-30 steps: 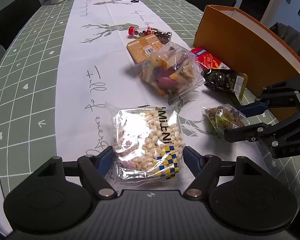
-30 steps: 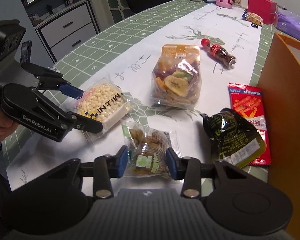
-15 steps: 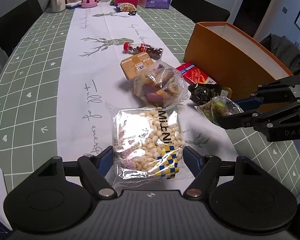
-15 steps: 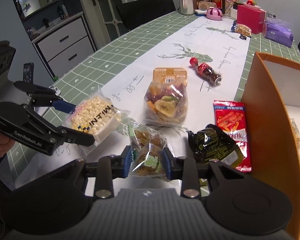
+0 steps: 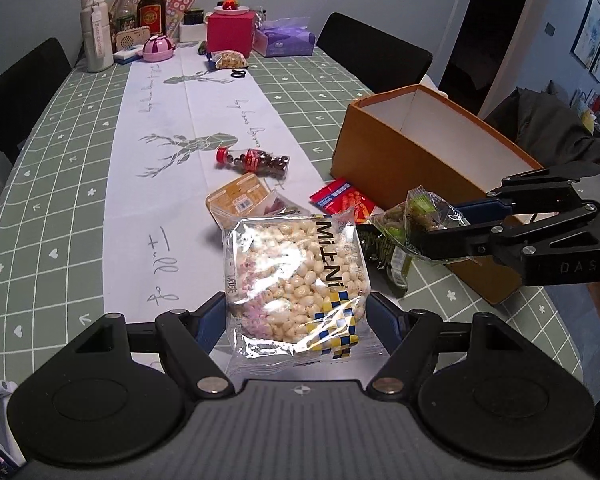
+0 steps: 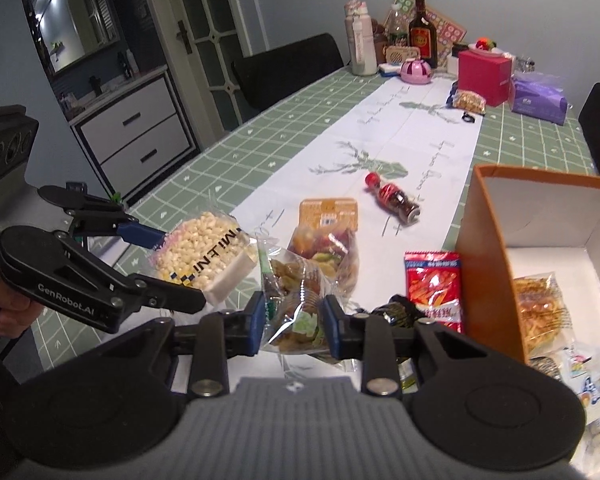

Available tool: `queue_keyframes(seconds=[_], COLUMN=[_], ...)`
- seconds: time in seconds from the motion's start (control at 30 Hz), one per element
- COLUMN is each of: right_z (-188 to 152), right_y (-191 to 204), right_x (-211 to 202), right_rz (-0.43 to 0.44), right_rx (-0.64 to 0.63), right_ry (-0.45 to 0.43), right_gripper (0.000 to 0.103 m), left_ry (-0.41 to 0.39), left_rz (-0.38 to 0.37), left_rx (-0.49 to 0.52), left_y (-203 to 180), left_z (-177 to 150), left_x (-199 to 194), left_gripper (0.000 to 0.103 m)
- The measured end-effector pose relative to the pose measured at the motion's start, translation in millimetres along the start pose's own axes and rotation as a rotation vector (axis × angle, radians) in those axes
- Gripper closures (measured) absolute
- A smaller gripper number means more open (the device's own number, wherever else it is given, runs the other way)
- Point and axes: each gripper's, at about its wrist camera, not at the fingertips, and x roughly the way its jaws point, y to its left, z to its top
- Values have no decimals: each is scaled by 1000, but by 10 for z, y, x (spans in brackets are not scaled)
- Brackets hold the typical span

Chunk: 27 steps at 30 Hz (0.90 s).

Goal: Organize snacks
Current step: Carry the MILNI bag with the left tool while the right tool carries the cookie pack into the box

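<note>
The left gripper [image 5: 296, 316] has its blue-padded fingers [image 5: 211, 320] spread wide apart but pressed against both sides of a clear puffed-corn bag [image 5: 296, 280], pinching it and holding it above the counter [image 5: 60, 184]. The right gripper [image 6: 294, 324] has its fingers [image 6: 256, 322] drawn much closer together, clamped on a small crinkly bag of greenish-brown snacks [image 6: 296, 304], also held off the counter. From the left wrist view, the right gripper [image 5: 452, 232] appears side-on with that small bag [image 5: 416, 216] sticking out ahead of its tips, just in front of the orange box [image 5: 412, 168]; the box's white inner wall shows, but not its floor. The right wrist view looks into the box [image 6: 488, 264] and shows several packets [image 6: 540, 312] lying on its bottom, and it shows the left gripper [image 6: 168, 264] from the side with the corn bag [image 6: 204, 256] between its tips. On the counter between the two lie a dried-fruit bag [image 6: 328, 244], a red packet [image 6: 434, 284], a dark packet [image 6: 400, 308] and a small cola-shaped bottle [image 6: 392, 198] on its side.
</note>
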Motion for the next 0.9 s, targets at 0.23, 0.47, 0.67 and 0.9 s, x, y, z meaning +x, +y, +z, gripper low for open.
queue_keyframes(seconds=[0.23,0.47,0.67,0.9], right_z=[121,150,106,68], right_y=[-189,-447,-683,-972], right_x=[-400,-722,-961,-1152], right_rz=[-19,-63,-108,-173], right_rx=[45,102,158,217], right_ry=[-103,-181,-230,-265], right_gripper=[75,75,76,76], left_ry=[-28,-51,-65,-73], left_rz=[-13,-33,-52,-69], left_rx=[29,70,113,154], left_y=[-250,-539,-757,-1034], left_z=[219,439,582,776], left_x=[-28,-9,76,256], left_gripper=[17,17,17,17])
